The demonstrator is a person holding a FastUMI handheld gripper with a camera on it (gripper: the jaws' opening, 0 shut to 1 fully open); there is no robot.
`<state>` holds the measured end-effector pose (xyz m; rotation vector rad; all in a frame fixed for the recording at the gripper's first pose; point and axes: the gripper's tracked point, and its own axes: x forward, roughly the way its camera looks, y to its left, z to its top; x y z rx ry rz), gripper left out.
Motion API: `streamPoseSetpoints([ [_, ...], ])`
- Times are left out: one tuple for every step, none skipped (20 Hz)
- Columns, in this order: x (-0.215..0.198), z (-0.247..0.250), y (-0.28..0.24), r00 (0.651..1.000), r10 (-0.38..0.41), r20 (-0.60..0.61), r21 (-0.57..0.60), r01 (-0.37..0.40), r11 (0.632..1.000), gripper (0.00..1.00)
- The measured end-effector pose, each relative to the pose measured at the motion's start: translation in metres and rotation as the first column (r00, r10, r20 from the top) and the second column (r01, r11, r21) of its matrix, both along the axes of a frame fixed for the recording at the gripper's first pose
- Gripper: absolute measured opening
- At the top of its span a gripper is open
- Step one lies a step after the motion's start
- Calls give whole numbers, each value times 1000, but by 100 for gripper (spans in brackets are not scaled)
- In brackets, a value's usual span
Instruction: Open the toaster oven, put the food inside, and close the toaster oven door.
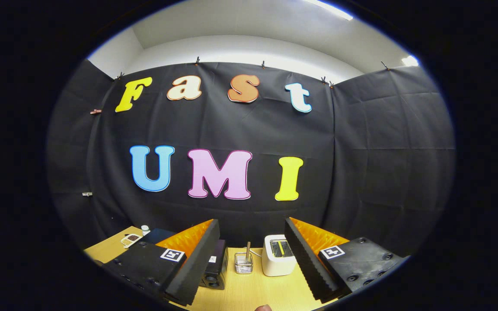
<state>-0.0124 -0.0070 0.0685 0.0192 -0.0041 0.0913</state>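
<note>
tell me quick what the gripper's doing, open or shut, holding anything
Gripper: open, jaws spread wide and holding nothing, raised over the wooden table, with the white appliance and wire mesh holder beyond them.

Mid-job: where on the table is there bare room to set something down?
Gripper is open and holds nothing. Bare wooden table runs between the fingers, short of the wire holder and white appliance. Crowded by the left finger, around the dark appliance. Another bare strip lies near the small dish and bottle.
</note>
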Motion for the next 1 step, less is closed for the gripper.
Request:
streamPoseSetpoints([
  [-1, 0, 1, 1000, 1, -3, 3, -1, 1000, 98],
])
